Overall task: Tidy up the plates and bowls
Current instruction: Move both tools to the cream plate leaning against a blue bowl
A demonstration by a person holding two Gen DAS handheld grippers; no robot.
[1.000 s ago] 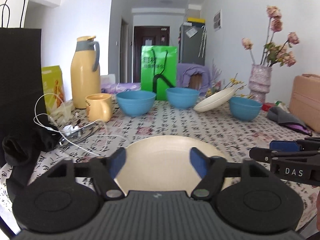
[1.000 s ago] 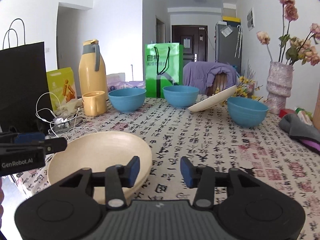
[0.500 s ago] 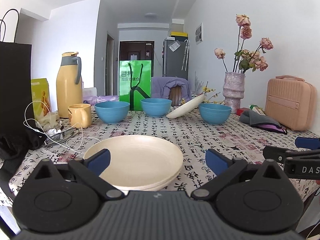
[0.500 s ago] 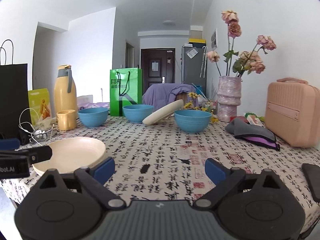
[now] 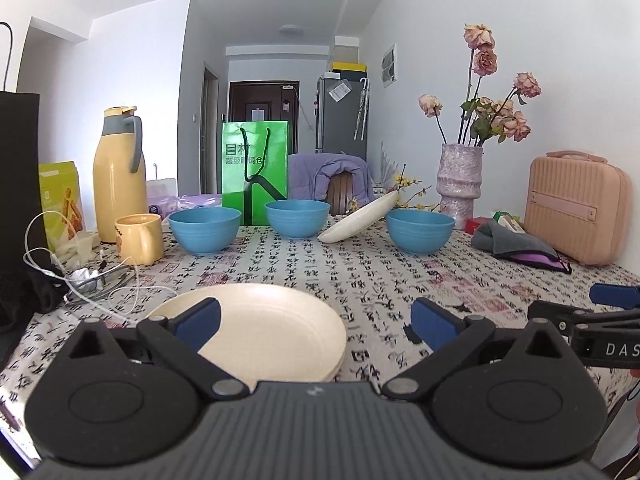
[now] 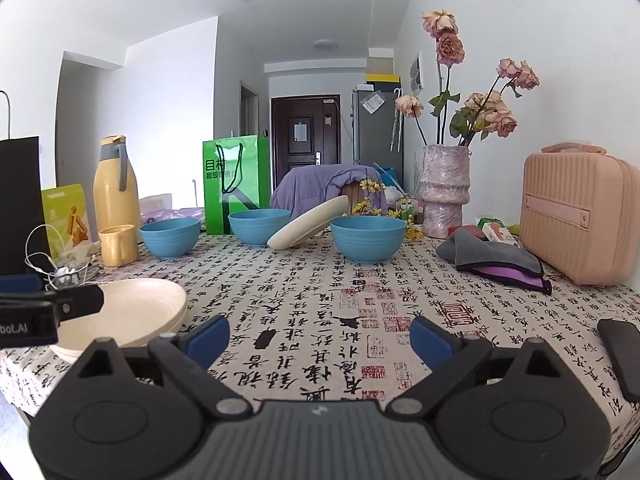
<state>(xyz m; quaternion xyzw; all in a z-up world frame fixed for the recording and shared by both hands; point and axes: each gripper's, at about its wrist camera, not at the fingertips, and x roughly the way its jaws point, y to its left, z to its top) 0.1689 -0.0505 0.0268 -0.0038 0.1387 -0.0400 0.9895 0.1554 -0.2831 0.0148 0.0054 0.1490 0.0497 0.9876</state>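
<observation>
Both grippers have drawn back and spread since the frame one second earlier, when each stood narrowed near the cream plate stack (image 5: 256,326). The left gripper (image 5: 316,320) now shows its blue pads wide apart, empty, with the stack lying flat on the tablecloth (image 5: 400,280) just ahead of its left finger. The right gripper (image 6: 319,334) is likewise wide and empty, aimed over bare cloth, the stack at its left in that view (image 6: 124,312).

Remaining items stand in a row at the far side: left blue bowl (image 5: 205,229), middle blue bowl (image 5: 297,218), right blue bowl (image 5: 420,231), and a tilted cream plate (image 5: 360,218) that appears to lean against the right bowl's rim.

The step in hand is judged to be the reach for the leaning plate. A sound approach would take it by its raised edge with the pads across the rim, lift it clear before turning it level, and avoid nudging the bowl that props it. The yellow mug (image 5: 140,238) and white cable (image 5: 80,276) beside the stack call for a clean, direct lowering path.
</observation>
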